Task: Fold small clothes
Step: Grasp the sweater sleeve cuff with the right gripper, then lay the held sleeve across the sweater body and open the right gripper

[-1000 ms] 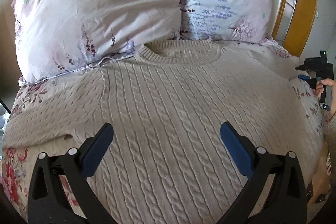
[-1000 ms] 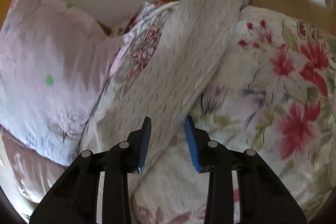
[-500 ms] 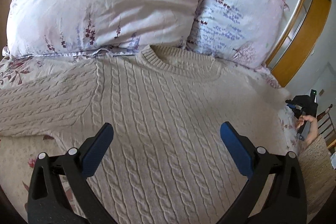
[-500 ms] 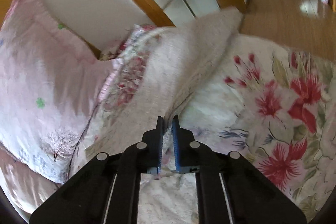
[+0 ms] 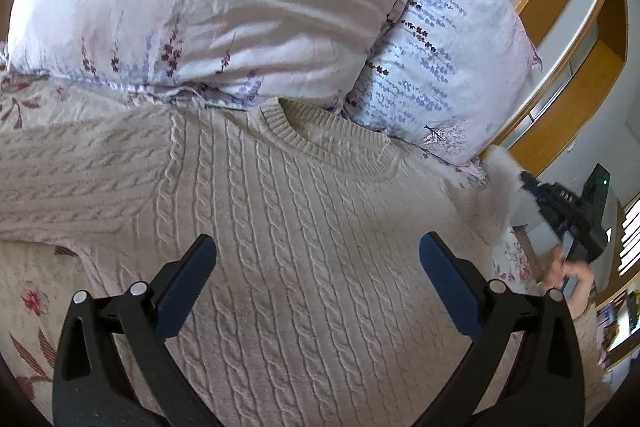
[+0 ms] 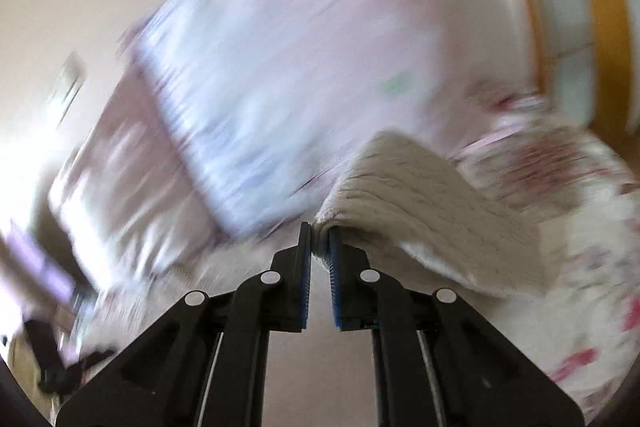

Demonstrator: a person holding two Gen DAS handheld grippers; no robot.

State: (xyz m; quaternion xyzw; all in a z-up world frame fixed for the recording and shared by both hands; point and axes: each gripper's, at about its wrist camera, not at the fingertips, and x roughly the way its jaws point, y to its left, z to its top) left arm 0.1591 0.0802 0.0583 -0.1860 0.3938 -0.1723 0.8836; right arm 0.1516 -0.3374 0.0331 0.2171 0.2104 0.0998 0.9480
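Left wrist: sweater (image 5: 304, 235) flat on bed (image 5: 28, 291), collar at 12; left hand-held gripper (image 5: 316, 267) apart above it. Right hand-held gripper (image 6: 319, 239) clamped on sleeve (image 6: 420, 203), lifted at 3.

- Left wrist view: bright, soft daylight; the sweater (image 5: 304, 235) and pillows (image 5: 224, 7) are sharp, with faint shadows under the fingers (image 5: 188, 279).
- Its far right edge is smeared, where a lifted sleeve (image 5: 500, 179) blurs.
- Right wrist view: heavy motion blur streaks across the bedding; only the fingers (image 6: 306, 275) stay crisp.
- Glare burns out its left side.
- Both frames bend at the rim, with dark corners.
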